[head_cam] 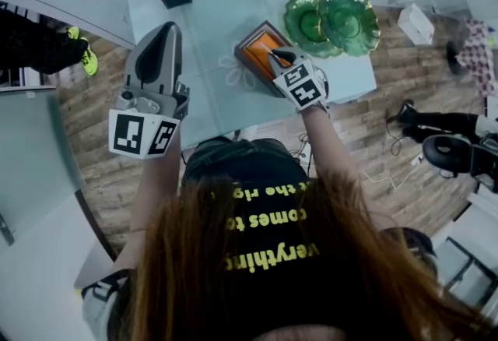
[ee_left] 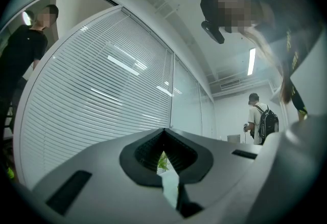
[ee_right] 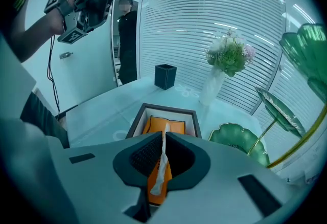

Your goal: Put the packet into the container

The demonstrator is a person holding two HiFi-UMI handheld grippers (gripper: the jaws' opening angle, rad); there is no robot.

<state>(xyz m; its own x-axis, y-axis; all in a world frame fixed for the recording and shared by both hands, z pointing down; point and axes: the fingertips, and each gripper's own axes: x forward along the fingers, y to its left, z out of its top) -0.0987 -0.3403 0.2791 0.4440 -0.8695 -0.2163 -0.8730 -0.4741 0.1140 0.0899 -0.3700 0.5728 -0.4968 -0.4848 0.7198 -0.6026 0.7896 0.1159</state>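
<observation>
**While right gripper [head_cam: 274, 56] pinches packet [ee_right: 159, 179] at container [head_cam: 249, 32], left gripper [head_cam: 168, 26] waits**

Table [head_cam: 202, 20] has container at its near edge. Left gripper, closed on nothing, is raised off the left edge, likely to stay clear. Packet hangs by its crimped seam over container's near rim, likely for a straight drop.

Yellow print on your shirt, upside down to the head camera

Your black shirt [head_cam: 264, 234] carries three partly cut-off lines: "verything", "comes t", "the rig". The cubes [head_cam: 144, 135] on your left gripper [head_cam: 166, 28] and right gripper [head_cam: 274, 56] bear black-and-white square markers.
</observation>
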